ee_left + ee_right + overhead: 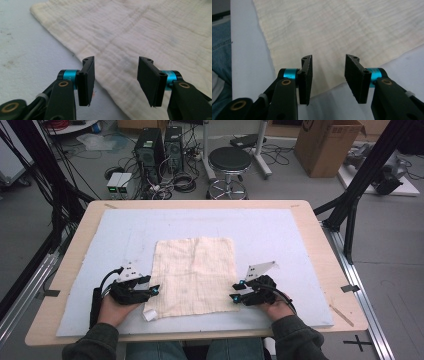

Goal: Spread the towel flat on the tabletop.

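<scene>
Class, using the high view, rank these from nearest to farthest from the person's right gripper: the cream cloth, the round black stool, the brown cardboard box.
1. Cream woven cloth, flat on the table just to the left of the right gripper, at its open fingers.
2. Round black stool, on the floor beyond the table's far edge.
3. Brown cardboard box, on the floor at the far right.

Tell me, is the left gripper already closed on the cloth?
No, in the left gripper view the left gripper has its jaws wide apart, with the cloth lying flat between and beyond them.
</scene>
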Demonstrator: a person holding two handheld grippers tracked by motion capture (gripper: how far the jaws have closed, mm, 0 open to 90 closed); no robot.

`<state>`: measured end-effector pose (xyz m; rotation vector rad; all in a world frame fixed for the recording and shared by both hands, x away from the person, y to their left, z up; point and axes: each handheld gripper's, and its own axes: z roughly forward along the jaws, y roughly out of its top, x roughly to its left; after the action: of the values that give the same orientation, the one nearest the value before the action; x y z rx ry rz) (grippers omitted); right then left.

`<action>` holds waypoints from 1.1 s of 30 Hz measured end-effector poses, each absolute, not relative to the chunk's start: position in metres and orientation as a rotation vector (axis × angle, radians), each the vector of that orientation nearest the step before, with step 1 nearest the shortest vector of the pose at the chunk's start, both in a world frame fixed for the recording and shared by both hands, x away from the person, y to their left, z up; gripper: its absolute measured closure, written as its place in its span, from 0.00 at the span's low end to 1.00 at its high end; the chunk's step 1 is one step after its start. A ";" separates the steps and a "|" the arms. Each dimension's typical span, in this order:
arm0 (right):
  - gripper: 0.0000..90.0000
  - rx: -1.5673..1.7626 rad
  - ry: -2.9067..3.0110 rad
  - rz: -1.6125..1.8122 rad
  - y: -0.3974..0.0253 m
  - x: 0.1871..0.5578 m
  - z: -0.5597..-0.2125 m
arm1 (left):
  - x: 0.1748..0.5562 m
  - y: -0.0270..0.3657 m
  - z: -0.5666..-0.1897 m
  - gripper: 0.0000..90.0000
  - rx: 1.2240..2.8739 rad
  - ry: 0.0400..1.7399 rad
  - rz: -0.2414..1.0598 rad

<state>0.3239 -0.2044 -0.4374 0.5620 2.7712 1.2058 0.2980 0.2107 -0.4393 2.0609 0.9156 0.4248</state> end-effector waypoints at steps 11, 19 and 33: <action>0.97 0.564 2.775 1.165 -0.206 0.328 -0.438 | 0.300 0.209 -0.443 0.53 2.100 0.911 0.428; 0.97 0.549 2.794 1.153 -0.210 0.316 -0.436 | 0.300 0.209 -0.443 0.53 2.106 0.905 0.426; 0.83 0.585 2.776 1.254 -0.218 0.308 -0.435 | 0.298 0.209 -0.440 0.52 2.084 0.893 0.423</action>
<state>0.3085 -0.2181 -0.4350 0.5849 2.7762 1.2543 0.2978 0.2091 -0.4404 2.0837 0.8932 0.4230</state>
